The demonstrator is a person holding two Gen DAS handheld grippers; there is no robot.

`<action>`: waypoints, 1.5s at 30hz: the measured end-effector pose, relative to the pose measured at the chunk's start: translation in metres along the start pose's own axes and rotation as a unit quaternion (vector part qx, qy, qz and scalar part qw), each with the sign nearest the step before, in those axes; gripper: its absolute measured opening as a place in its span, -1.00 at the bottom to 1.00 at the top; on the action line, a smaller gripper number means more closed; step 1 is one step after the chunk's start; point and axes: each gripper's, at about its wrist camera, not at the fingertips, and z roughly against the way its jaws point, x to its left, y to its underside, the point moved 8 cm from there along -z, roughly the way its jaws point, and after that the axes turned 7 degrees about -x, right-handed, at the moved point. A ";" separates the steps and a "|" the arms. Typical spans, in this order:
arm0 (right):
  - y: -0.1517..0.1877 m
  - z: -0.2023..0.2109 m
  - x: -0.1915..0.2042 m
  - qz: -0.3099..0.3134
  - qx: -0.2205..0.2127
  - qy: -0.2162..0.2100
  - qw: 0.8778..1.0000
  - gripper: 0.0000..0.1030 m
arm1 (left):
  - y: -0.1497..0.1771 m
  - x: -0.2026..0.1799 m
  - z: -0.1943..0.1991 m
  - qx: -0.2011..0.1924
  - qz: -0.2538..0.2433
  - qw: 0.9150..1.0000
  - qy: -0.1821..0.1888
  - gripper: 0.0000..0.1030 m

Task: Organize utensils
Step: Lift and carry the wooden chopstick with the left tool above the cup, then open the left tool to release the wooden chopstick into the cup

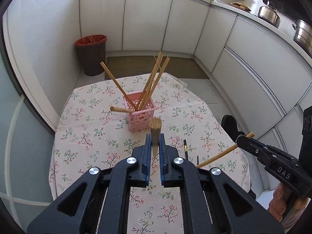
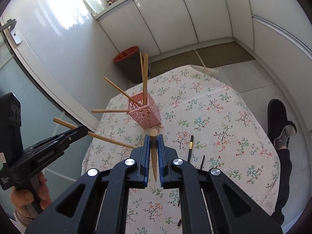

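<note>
Each closed on a pale wooden chopstick, the left gripper [image 1: 155, 146] and right gripper [image 2: 154, 146] hover near the pink perforated plastic holder [image 1: 140, 115] mid-cloth on the floral-clothed tabletop [image 1: 93, 136], the delivery step, which next calls for tipping each stick upright over its rim.

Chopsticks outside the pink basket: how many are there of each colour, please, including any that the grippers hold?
Wooden chopsticks: 2, one in the left gripper and one in the right gripper.
Black chopsticks: 2, lying on the cloth.
Total: 4.
</note>
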 end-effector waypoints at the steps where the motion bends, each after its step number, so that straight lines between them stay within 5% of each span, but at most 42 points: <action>1: -0.006 0.005 0.001 -0.001 -0.008 -0.001 1.000 -0.85 | -0.004 -0.001 0.004 -0.007 0.001 1.000 0.000 -0.88; 19: -0.087 0.034 0.026 0.017 -0.091 -0.023 0.995 -0.85 | -0.097 0.012 0.021 -0.108 0.006 0.992 -0.062 -0.88; 27: -0.096 0.010 0.019 0.012 -0.081 -0.021 0.996 -0.85 | -0.124 0.033 -0.023 -0.106 0.031 0.990 -0.088 -0.88; 35: -0.099 -0.012 0.012 0.011 -0.071 -0.010 0.997 -0.85 | -0.108 0.043 -0.072 -0.083 0.036 0.990 -0.106 -0.82; 37: -0.102 -0.015 0.014 0.011 -0.072 -0.010 0.997 -0.85 | -0.102 0.040 -0.076 -0.077 0.031 0.992 -0.098 -0.34; 39: -0.107 -0.018 0.018 0.011 -0.074 -0.012 0.997 -0.85 | -0.100 0.043 -0.064 -0.102 0.042 0.988 -0.105 -0.10; 45: -0.131 -0.023 0.044 0.031 -0.111 -0.009 0.993 -0.85 | -0.104 0.065 -0.014 -0.163 0.079 0.975 -0.126 0.10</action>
